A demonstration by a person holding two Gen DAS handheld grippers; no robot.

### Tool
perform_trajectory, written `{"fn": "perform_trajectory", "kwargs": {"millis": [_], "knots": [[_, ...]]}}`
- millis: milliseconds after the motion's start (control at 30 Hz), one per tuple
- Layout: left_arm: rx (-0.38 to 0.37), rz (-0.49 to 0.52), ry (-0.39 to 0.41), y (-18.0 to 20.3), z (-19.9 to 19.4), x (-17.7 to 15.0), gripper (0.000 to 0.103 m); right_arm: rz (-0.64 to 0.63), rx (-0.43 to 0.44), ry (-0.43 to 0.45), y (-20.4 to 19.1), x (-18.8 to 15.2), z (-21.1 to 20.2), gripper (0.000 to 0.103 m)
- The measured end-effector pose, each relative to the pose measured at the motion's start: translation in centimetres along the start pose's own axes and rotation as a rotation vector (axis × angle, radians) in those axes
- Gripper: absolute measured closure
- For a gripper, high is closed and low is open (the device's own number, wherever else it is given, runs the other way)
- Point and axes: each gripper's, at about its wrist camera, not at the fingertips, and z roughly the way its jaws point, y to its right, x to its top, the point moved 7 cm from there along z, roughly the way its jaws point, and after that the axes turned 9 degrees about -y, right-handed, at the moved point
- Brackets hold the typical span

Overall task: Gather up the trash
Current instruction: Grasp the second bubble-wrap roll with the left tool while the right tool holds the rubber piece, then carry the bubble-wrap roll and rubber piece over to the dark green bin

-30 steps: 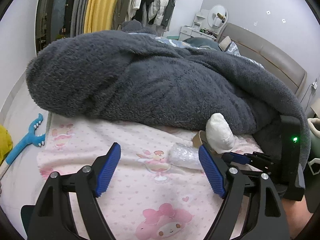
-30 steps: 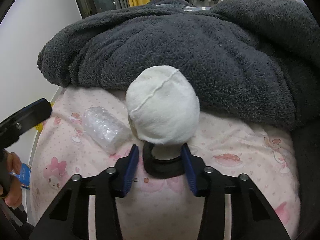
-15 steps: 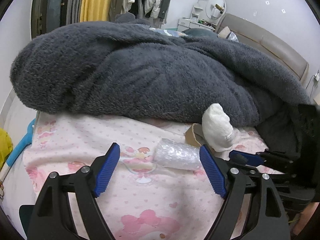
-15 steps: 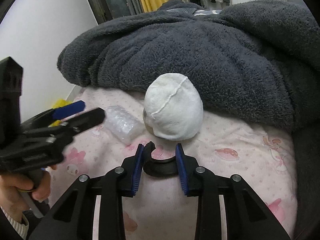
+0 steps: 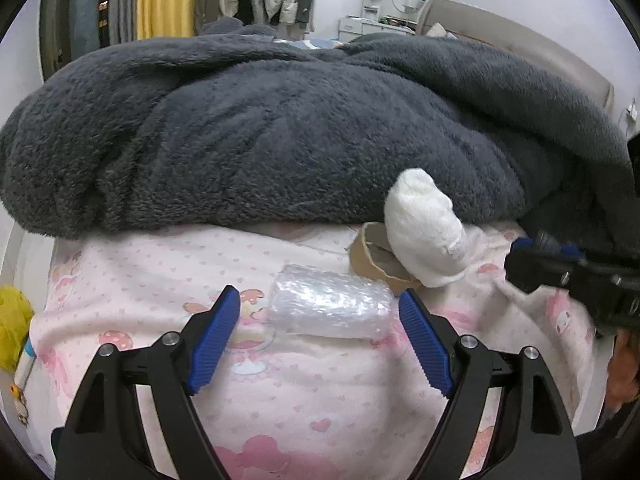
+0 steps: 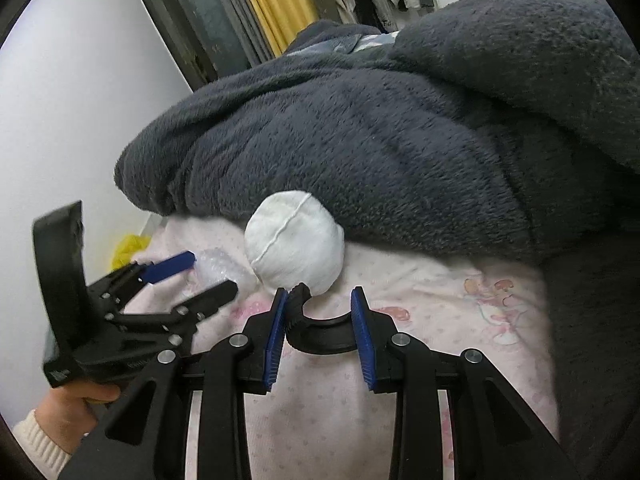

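A clear bubble-wrap roll (image 5: pixel 332 304) lies on the pink sheet (image 5: pixel 304 396), and my left gripper (image 5: pixel 319 298) stands open astride it, pads clear of both ends. Just behind it are a brown cardboard ring (image 5: pixel 370 258) and a white cloth bundle (image 5: pixel 424 228). My right gripper (image 6: pixel 320 308) is shut on a black curved plastic piece (image 6: pixel 320 330), held just in front of the white bundle (image 6: pixel 296 244). The right wrist view also shows the left gripper (image 6: pixel 212 274) at the left, around the bubble-wrap roll (image 6: pixel 210 262). The right gripper (image 5: pixel 520 258) shows at the right edge of the left wrist view.
A thick grey fleece blanket (image 5: pixel 280 132) is heaped across the bed behind the trash. Something yellow (image 5: pixel 12 320) lies off the bed's left edge. A person's hand (image 6: pixel 68 404) holds the left gripper. Hanging clothes and a yellow curtain (image 5: pixel 164 0) stand at the far wall.
My left gripper has closed in on the bubble-wrap roll, which now sits between its open fingers. My right gripper has shut on the black piece and drawn back from the white bundle.
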Motion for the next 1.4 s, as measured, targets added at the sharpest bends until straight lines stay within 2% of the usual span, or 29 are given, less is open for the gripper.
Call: {"fn": "perform_trajectory", "kwargs": {"millis": [167,233,333,567,700,1033,1400], "knots": [[0.029,0.036,-0.017,0.6,0.7,-0.2,0.024,-0.006,0.019,0.002,-0.3,0.3,-0.6,0.071],[0.039,0.038,-0.019,0.7,0.9,-0.2,0.037,-0.010,0.025,0.000,-0.5,0.3,-0.7,0.071],[0.041,0.038,-0.016,0.6,0.9,-0.2,0.039,-0.017,0.033,0.001,-0.7,0.4,-0.9,0.071],[0.034,0.023,0.020,0.4,-0.8,-0.8,0.040,-0.038,0.055,0.006,-1.8,0.8,-1.0,0.071],[0.022,-0.018,0.038,-0.3,-2.1,-1.2,0.040,-0.065,0.069,0.016,-3.2,1.0,-1.4,0.071],[0.048,-0.085,0.060,-2.7,-4.6,-2.1,0.040,-0.112,0.086,0.025,-6.2,1.9,-1.2,0.071],[0.087,-0.148,0.064,-7.1,-7.0,-3.6,0.040,-0.166,0.100,0.014,-10.8,2.3,0.1,0.071]]}}
